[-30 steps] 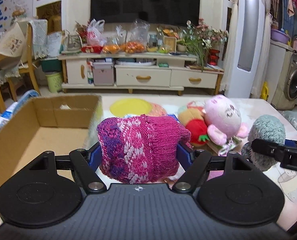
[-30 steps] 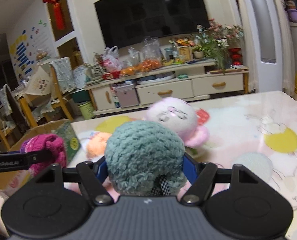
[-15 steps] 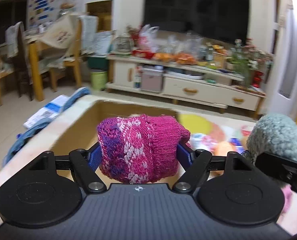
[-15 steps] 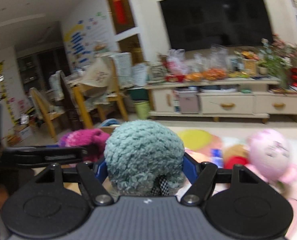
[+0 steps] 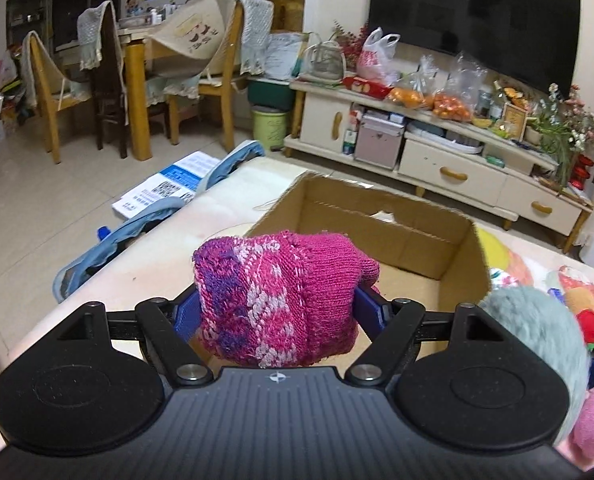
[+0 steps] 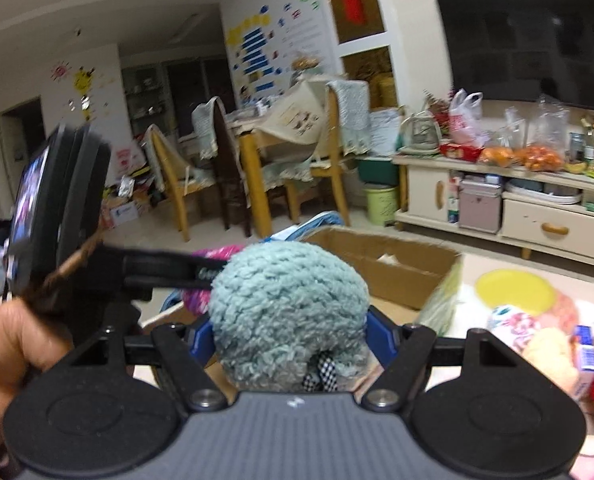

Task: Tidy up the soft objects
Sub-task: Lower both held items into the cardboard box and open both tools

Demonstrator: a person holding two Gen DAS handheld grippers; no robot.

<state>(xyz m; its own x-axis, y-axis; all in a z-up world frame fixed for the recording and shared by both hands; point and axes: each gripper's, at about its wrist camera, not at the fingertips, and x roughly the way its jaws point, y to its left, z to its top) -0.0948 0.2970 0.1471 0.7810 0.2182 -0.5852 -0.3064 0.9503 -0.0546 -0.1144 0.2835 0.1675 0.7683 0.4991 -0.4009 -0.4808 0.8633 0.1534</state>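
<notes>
Grippers carrying two knitted soft items above an open cardboard box (image 5: pixel 413 236).
Left gripper (image 5: pixel 276 308), jaws just widening, grasps a magenta knit piece (image 5: pixel 277 296); right gripper (image 6: pixel 287 330), likewise widening, grasps a teal crochet ball (image 6: pixel 289 304).

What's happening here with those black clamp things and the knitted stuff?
A person is tidying soft things into a cardboard box on the table, with a hand-held clamp in each hand. The left gripper holds a pink knitted piece in front of the open box. The right gripper holds a fluffy teal knitted piece close beside it. Both sets of jaws have just been easing wider, though each piece sits between them. More plush toys wait on the table to the right.
</notes>
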